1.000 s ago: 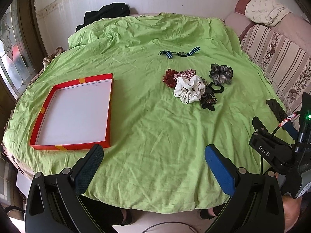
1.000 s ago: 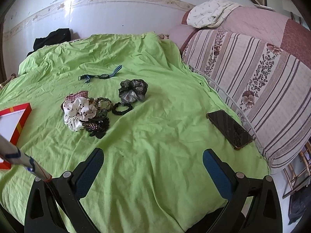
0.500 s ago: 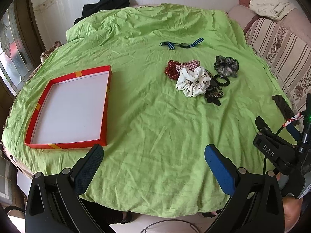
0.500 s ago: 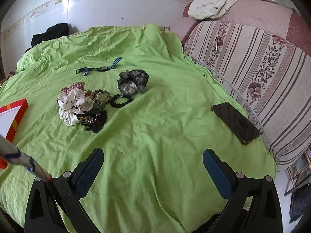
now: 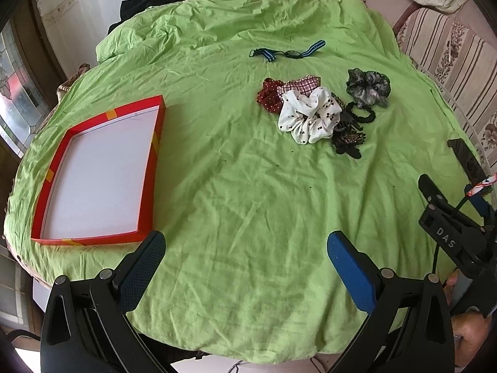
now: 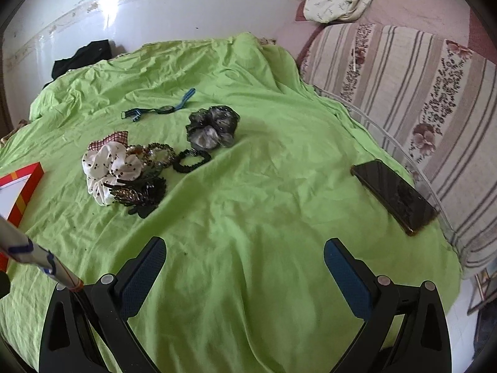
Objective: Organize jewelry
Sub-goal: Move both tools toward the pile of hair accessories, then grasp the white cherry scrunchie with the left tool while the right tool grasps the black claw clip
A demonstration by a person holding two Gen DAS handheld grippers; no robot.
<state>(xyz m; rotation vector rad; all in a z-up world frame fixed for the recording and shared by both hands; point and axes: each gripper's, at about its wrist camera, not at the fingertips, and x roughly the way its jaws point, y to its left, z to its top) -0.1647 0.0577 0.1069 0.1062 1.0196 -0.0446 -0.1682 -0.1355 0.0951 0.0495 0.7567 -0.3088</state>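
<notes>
A wrinkled lime-green sheet (image 5: 236, 186) covers the round table, with a striped sofa (image 6: 403, 87) beside it and a dark phone (image 6: 394, 195) near that edge. The left gripper (image 5: 245, 248) and right gripper (image 6: 243, 251) both hover over bare cloth, fingers spread wide and holding nothing. The scrunchie pile sits mid-table, white cherry-print scrunchie (image 5: 307, 115) in front, grey scrunchie (image 5: 368, 87) and striped watch (image 5: 289, 52) nearby, well apart from the red-rimmed tray (image 5: 149, 171).

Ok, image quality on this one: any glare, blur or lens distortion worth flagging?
Left wrist view: strong fisheye bowing, the red tray's sides curve; items sharp, soft even daylight. Right wrist view: bright glare on the glossy wall, dark vignette corners, phone screen shows a dull sheen; scrunchie pile stays in focus.
</notes>
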